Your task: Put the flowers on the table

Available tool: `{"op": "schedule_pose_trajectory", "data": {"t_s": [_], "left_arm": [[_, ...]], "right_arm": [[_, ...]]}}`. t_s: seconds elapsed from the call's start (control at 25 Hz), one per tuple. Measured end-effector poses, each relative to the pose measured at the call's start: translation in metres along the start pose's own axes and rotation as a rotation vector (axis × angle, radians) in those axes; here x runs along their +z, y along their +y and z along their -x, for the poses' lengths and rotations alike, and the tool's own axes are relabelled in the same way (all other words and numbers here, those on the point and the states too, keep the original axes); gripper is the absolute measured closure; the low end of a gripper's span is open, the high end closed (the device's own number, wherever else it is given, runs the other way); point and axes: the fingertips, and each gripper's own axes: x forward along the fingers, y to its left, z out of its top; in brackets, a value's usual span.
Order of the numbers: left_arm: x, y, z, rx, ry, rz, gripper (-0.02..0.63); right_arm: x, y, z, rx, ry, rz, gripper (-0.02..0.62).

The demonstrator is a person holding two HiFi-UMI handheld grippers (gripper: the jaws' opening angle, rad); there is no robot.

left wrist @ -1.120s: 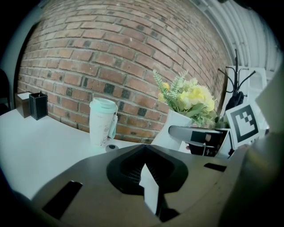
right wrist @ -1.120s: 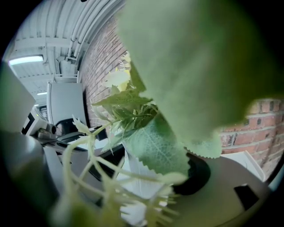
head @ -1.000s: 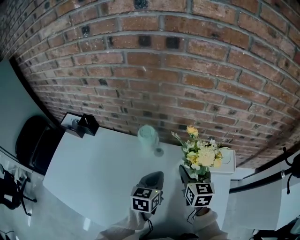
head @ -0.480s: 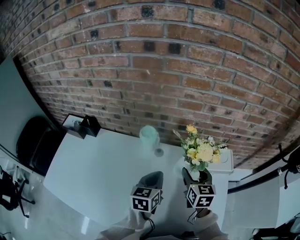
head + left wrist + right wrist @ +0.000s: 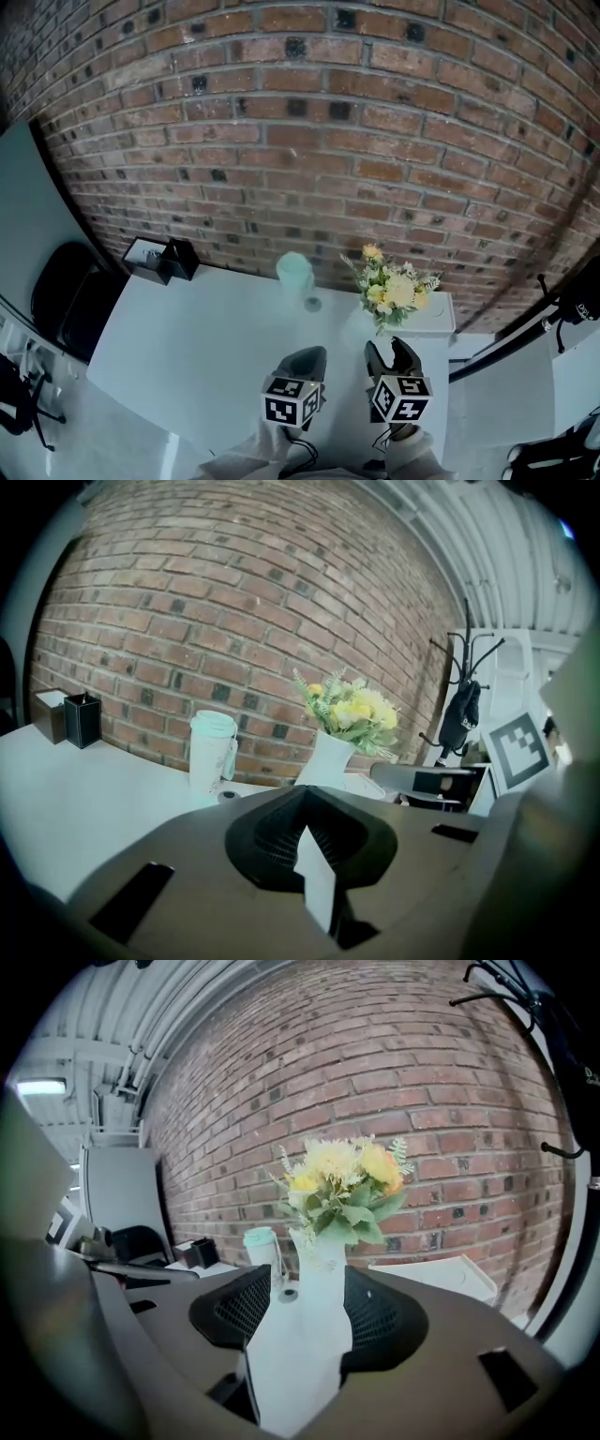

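The yellow and white flowers (image 5: 389, 289) stand upright in a white vase (image 5: 319, 1269) on the pale table (image 5: 206, 337), near its back right corner. My right gripper (image 5: 393, 349) is just in front of the vase, open, with its jaws spread wide on either side of the line to the vase and not touching it. In the right gripper view the flowers (image 5: 339, 1180) rise straight ahead above the jaws. My left gripper (image 5: 307, 358) hovers over the table's front edge, shut with nothing in it. In the left gripper view the flowers (image 5: 349, 710) are ahead and slightly right.
A pale green lidded cup (image 5: 294, 272) stands left of the flowers by the brick wall, with a small round disc (image 5: 312, 304) beside it. A black box (image 5: 178, 258) sits at the back left corner. A white shallow box (image 5: 436, 314) lies behind the vase. A black chair (image 5: 66, 291) stands far left.
The right gripper let go of the vase and drew back toward me; its jaws now stand apart. The flowers rest farther back on the table. The left gripper held still.
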Motion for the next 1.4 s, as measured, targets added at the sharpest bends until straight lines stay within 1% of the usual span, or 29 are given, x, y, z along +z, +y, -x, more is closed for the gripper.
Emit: {"op": "schedule_pose_trajectory", "data": {"t_s": [0.24,0.32,0.36,0.4,0.44,0.56,0.72,0.84,1.08,1.16,1.32,1.4], "left_arm": [[-0.006,-0.011,0.020,-0.047,0.004,-0.027,0.600],[-0.009,-0.016,0.024,-0.064,0.005,-0.032,0.600],[-0.011,-0.019,0.026,-0.072,0.005,-0.034,0.600],[-0.013,-0.023,0.027,-0.079,0.005,-0.034,0.600],[-0.015,-0.026,0.028,-0.087,0.007,-0.032,0.600],[-0.024,-0.038,0.030,-0.114,0.020,-0.032,0.600],[-0.029,-0.053,0.035,-0.136,0.024,-0.045,0.600],[-0.026,-0.061,0.041,-0.132,0.008,-0.051,0.600],[-0.026,-0.083,0.061,-0.105,-0.020,-0.067,0.600],[-0.032,-0.092,0.070,-0.086,-0.018,-0.067,0.600],[-0.049,-0.115,0.086,-0.058,-0.008,-0.074,0.600],[-0.058,-0.124,0.093,-0.043,-0.001,-0.081,0.600]], "right_arm": [[0.004,0.019,0.025,-0.021,-0.045,-0.005,0.334],[0.004,0.022,0.035,-0.040,-0.058,-0.003,0.350],[0.005,0.021,0.041,-0.057,-0.066,0.001,0.383],[0.005,0.020,0.047,-0.076,-0.073,0.005,0.454],[0.005,0.019,0.052,-0.091,-0.078,0.008,0.494],[0.001,0.013,0.066,-0.121,-0.074,0.004,0.511],[-0.001,0.002,0.086,-0.153,-0.079,-0.030,0.541],[0.000,0.002,0.099,-0.143,-0.083,-0.015,0.549],[0.002,0.008,0.126,-0.084,-0.103,-0.009,0.556],[0.001,0.009,0.140,-0.065,-0.107,-0.011,0.557],[-0.010,0.006,0.170,-0.039,-0.100,0.023,0.557],[-0.016,0.005,0.183,-0.016,-0.095,0.016,0.557]]}}
